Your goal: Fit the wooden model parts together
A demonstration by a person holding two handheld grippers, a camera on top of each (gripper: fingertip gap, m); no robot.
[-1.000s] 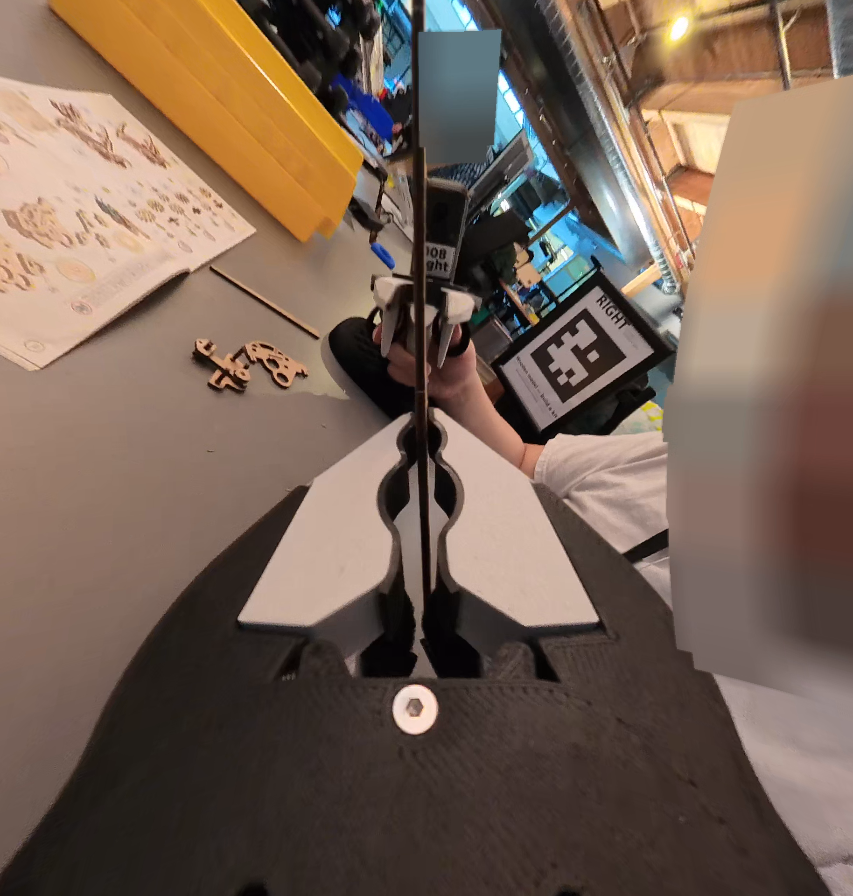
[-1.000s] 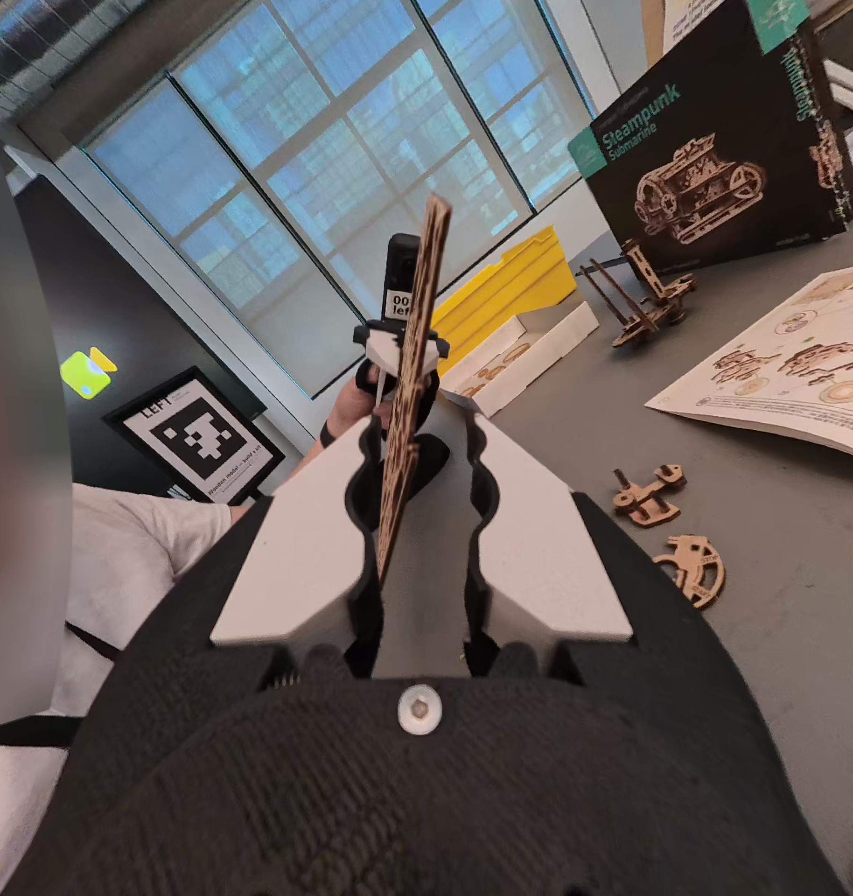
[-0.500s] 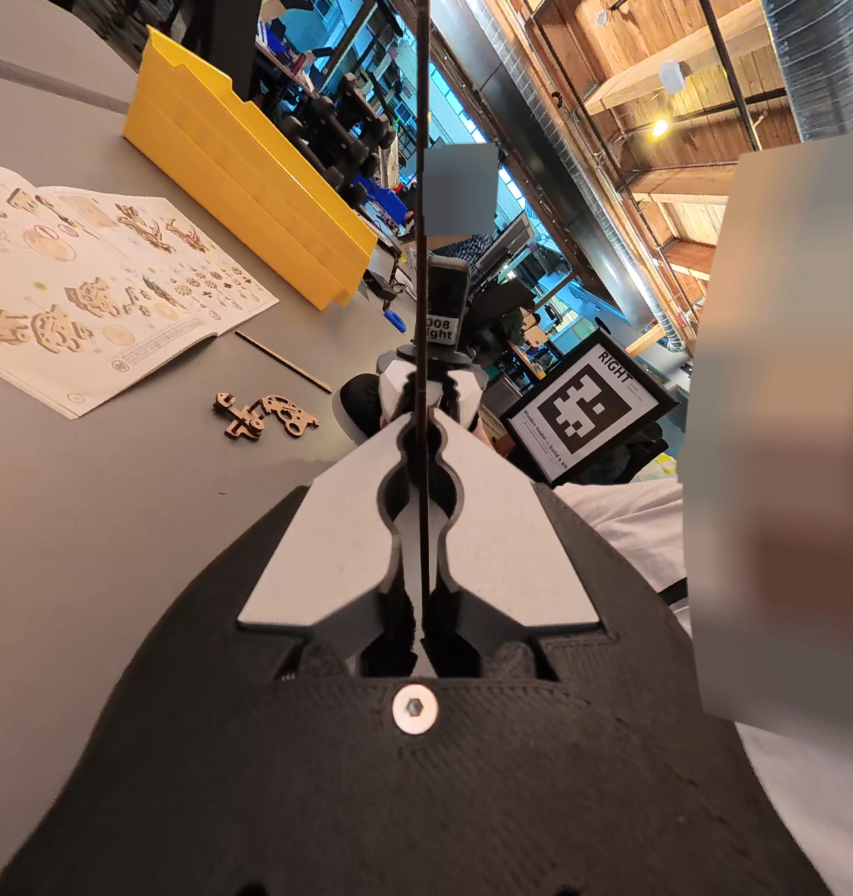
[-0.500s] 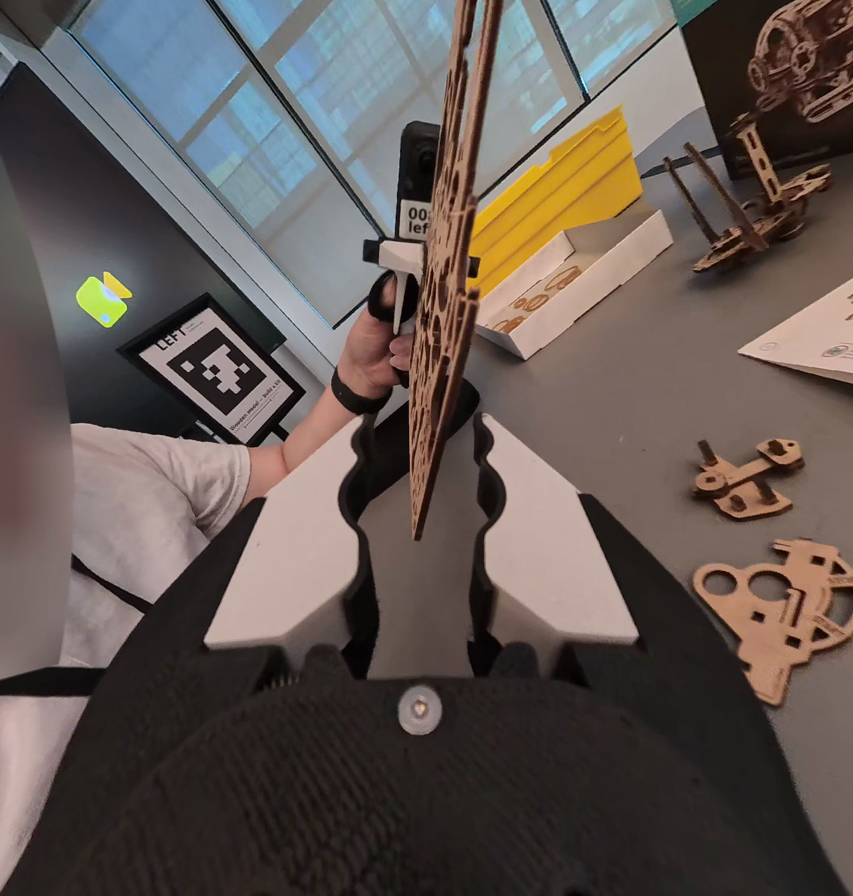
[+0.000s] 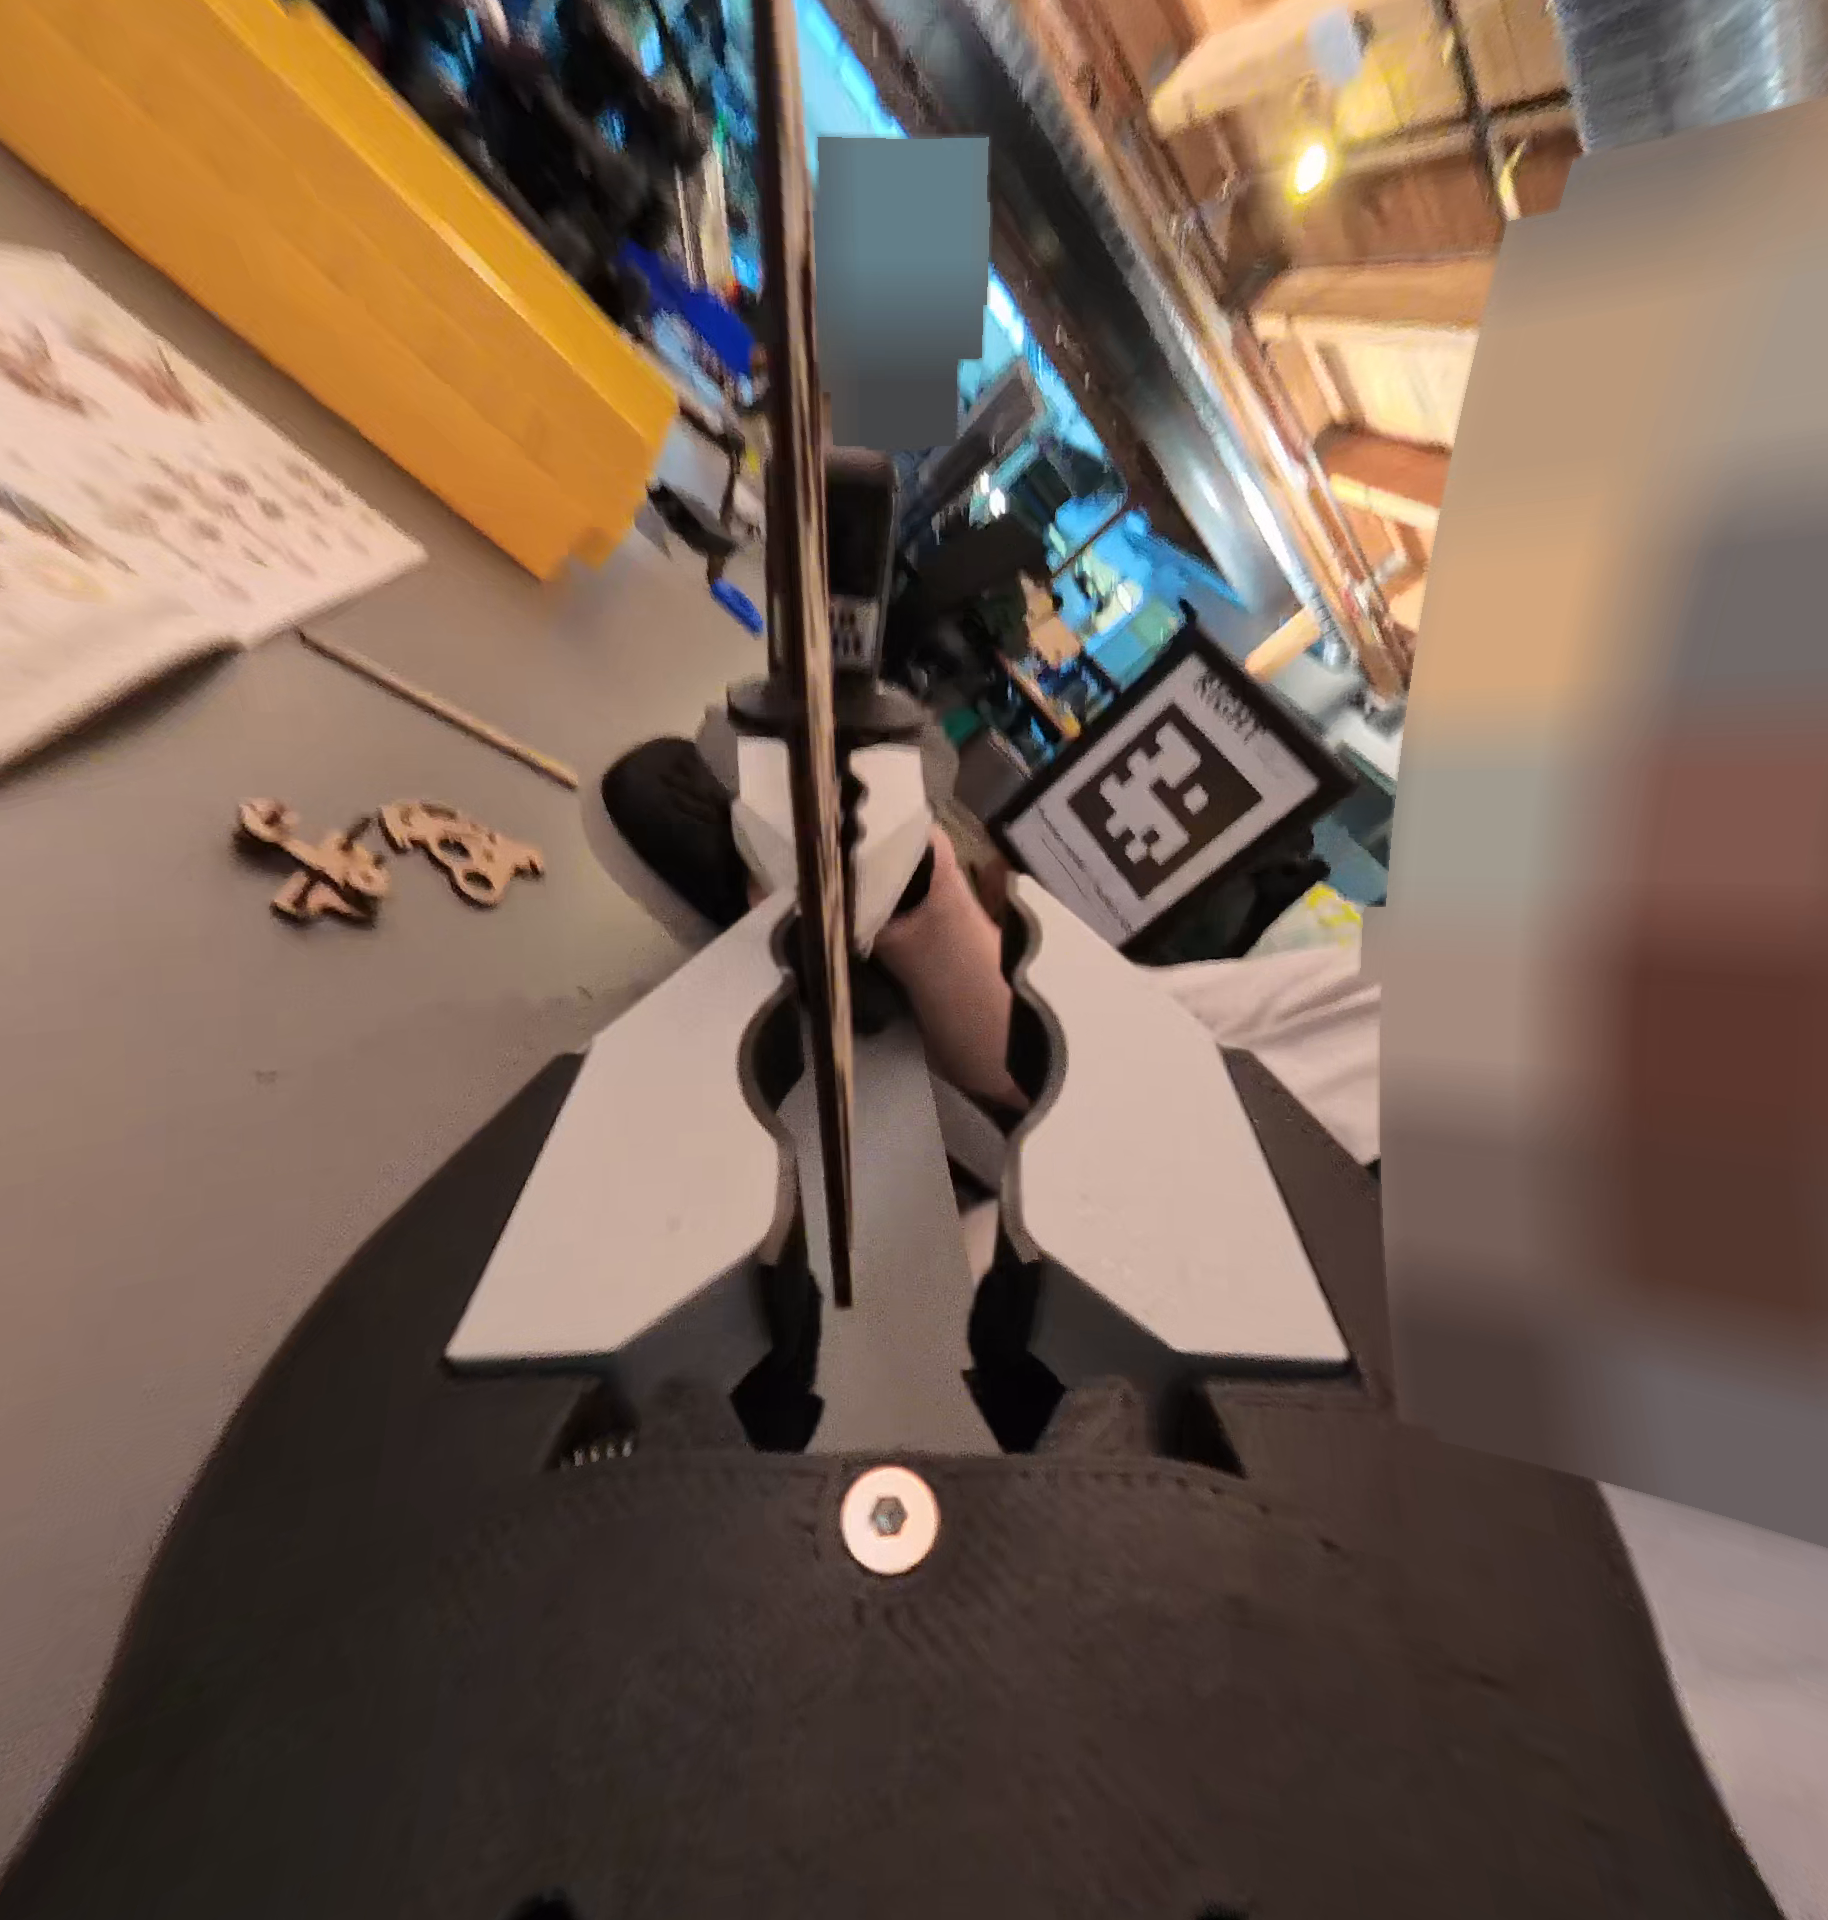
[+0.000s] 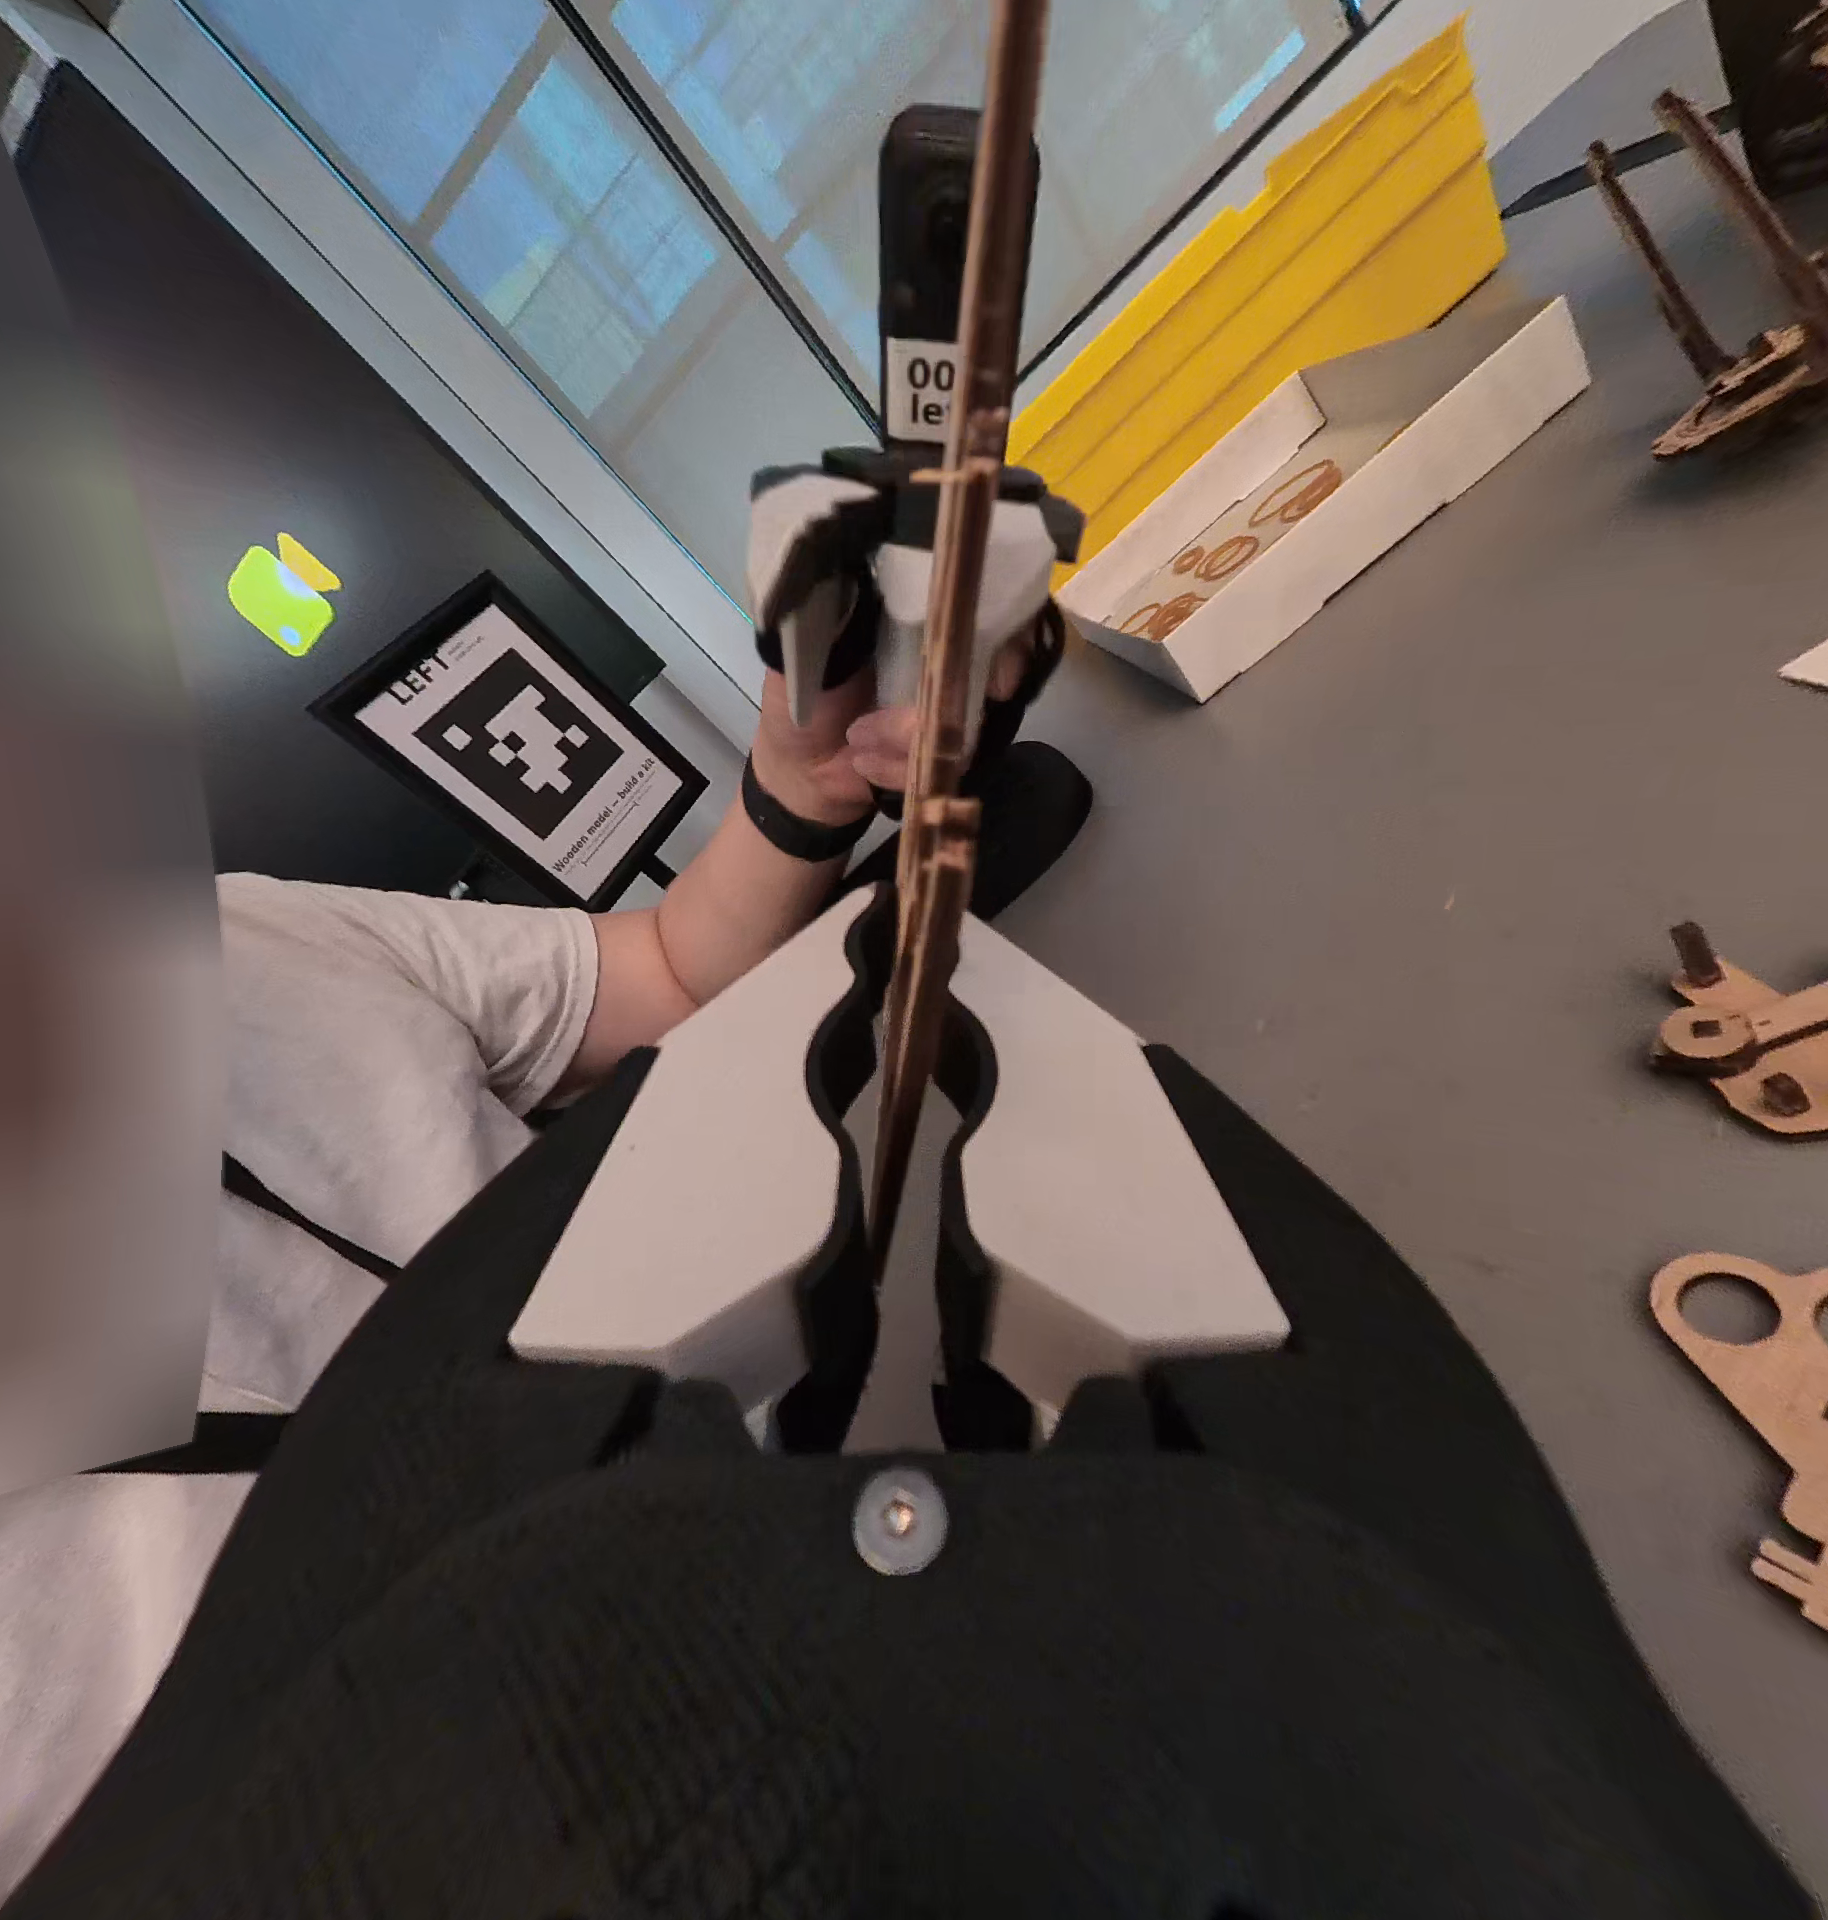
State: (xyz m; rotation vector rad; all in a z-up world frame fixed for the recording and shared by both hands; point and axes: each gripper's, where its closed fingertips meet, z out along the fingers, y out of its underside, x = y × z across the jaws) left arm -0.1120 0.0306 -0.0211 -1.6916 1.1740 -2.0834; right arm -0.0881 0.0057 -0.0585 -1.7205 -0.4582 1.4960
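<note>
A thin wooden parts sheet [image 5: 801, 520] stands edge-on between both grippers, above the grey table [image 5: 162, 1091]. My left gripper [image 5: 899, 914] is open; the sheet's end rests against the inside of its left finger and is clear of the right one. My right gripper [image 6: 915, 925] is shut on the sheet's other end [image 6: 967, 520]. Each gripper faces the other: the right one shows far off in the left wrist view [image 5: 837, 821], and the left one in the right wrist view [image 6: 858, 675] with its fingers apart.
Loose wooden parts [image 5: 307, 862] [image 6: 1762, 1039] and a larger cut piece [image 6: 1803, 1403] lie on the table. An instruction booklet [image 5: 110, 499], a thin stick [image 5: 442, 712], yellow bins [image 6: 1305, 270], a white box of rings [image 6: 1336, 488] and a partly built model [image 6: 1762, 343] stand farther back. One gripper's finger ends stand about 6 cm off the other's.
The left gripper was shut on the sheet and has opened. The right gripper was open around the sheet and has shut on it. Both views are blurred by movement.
</note>
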